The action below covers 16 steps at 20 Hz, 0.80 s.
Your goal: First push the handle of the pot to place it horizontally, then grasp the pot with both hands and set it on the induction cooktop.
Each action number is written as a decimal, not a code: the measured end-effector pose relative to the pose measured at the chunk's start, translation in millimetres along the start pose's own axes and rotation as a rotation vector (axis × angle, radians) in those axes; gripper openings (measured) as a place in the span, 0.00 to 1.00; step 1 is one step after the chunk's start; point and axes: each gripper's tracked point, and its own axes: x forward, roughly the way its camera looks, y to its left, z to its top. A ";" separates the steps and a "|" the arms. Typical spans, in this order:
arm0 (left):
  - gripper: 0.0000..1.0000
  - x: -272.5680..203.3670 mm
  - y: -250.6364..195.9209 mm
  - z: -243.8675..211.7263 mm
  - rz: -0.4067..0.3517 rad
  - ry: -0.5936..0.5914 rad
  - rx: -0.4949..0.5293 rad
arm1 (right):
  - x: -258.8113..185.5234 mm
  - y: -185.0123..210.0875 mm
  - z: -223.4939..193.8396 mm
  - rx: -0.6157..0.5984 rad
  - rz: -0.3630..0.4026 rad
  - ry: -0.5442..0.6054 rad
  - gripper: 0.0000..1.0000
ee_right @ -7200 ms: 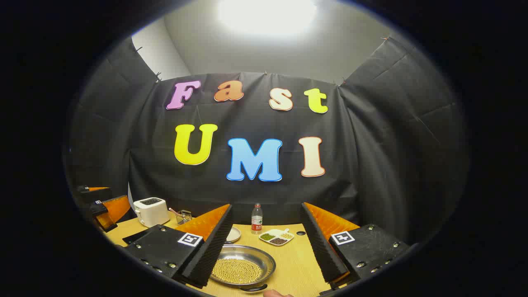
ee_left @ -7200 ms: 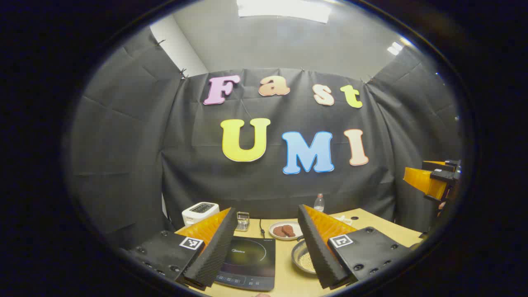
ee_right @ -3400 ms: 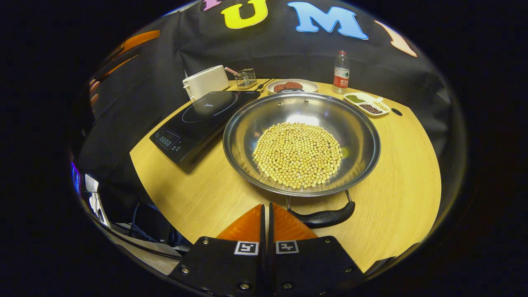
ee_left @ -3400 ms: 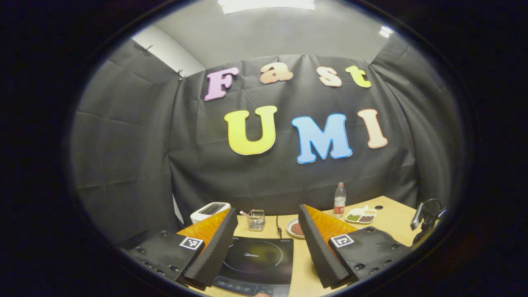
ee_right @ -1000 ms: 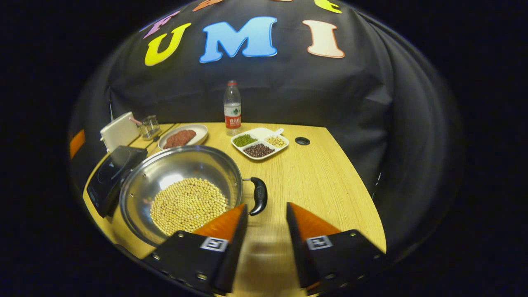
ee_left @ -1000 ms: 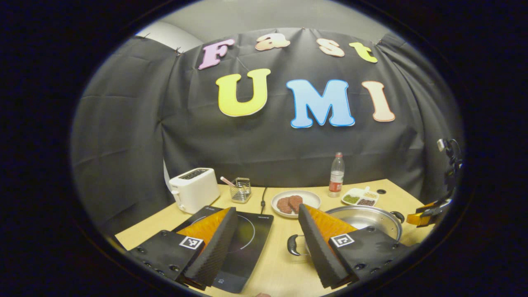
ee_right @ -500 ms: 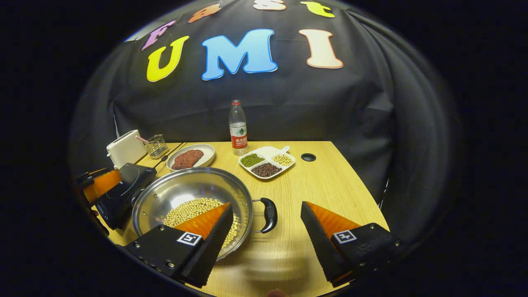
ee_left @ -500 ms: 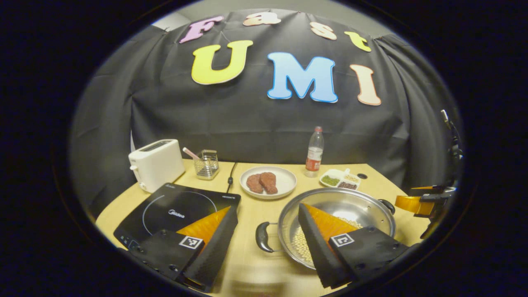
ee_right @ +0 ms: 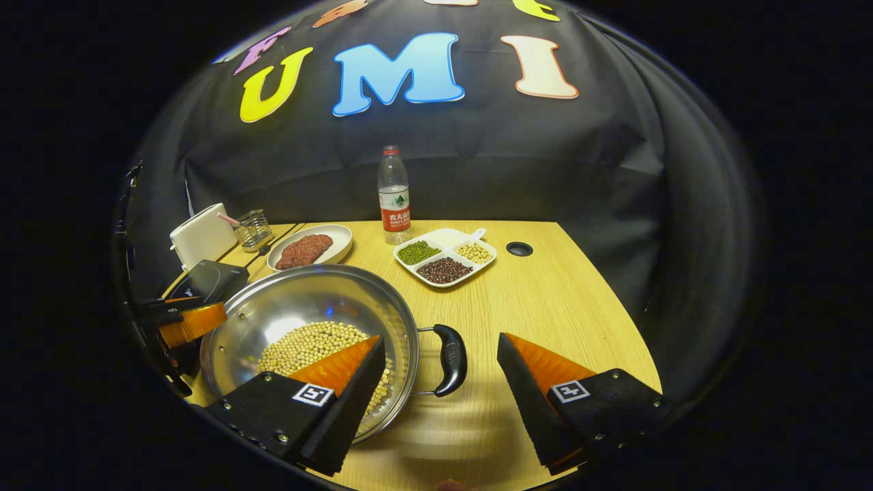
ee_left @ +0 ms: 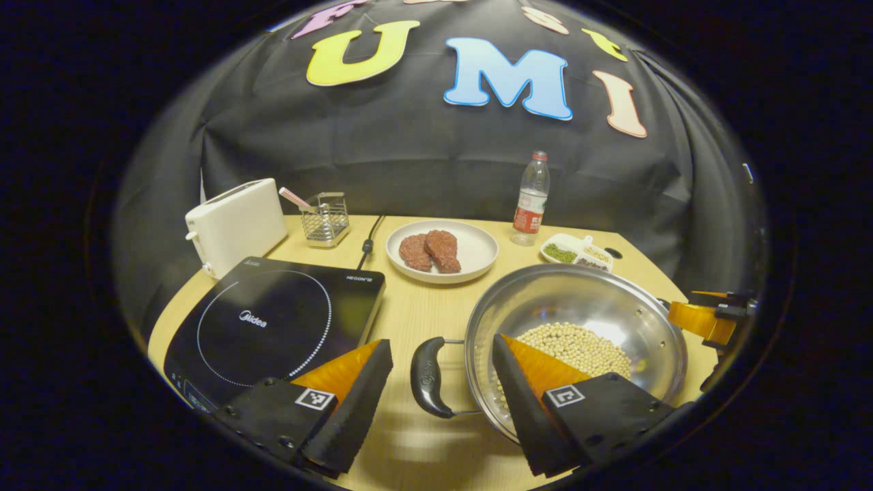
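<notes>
On the table's (ee_left: 409, 314) left side sits the induction cooktop (ee_left: 273, 320), flat and bare, with a white toaster (ee_left: 235, 225) and a wire holder (ee_left: 326, 218) behind it. Next comes a plate of meat patties (ee_left: 443, 251), then the pot (ee_left: 580, 327), a wide steel pan holding soybeans (ee_left: 576, 346), just beside the cooktop's right edge and not on it. A water bottle (ee_right: 393, 194) and a divided dish of beans (ee_right: 445, 258) stand farther back, well apart from the pot.

Key relation: the pot's two black handles lie on a left-right line across the table. The left handle (ee_left: 426, 376) faces the cooktop and sits between the fingers of the left tongs (ee_left: 440, 409), which are spread wide and grasp nothing. The right handle (ee_right: 451, 360) sits between the fingers of the right tongs (ee_right: 436, 402), likewise released and empty. Each hand is nearest its own handle; the left finger of the right tongs overhangs the pot's rim, the right finger of the left tongs does the same.

Against half a second ago: both tongs have dropped and come in closer, each handle now further into its gap. Several seconds back the right tongs were clenched near a handle that pointed toward the table's near edge; the pot has turned since.

Judgement: the turning step looks done; closing on both handles comes next.
</notes>
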 end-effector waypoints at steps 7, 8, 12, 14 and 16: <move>0.97 18.6 -2.5 -17.7 0.012 0.063 -0.007 | 28.3 0.3 -21.2 0.033 0.008 0.088 1.00; 0.97 20.0 -2.4 -18.4 0.016 0.065 -0.008 | 30.5 0.6 -23.6 0.039 0.010 0.096 1.00; 0.92 19.9 -0.3 -21.5 0.031 0.081 -0.011 | 33.8 7.7 -28.0 0.058 0.039 0.118 0.76; 0.83 24.5 -4.1 -25.3 0.018 0.090 -0.017 | 37.3 6.0 -28.3 0.052 0.028 0.116 0.64; 0.78 23.6 -4.2 -25.9 0.020 0.092 -0.008 | 35.1 7.1 -28.1 0.075 0.026 0.123 0.62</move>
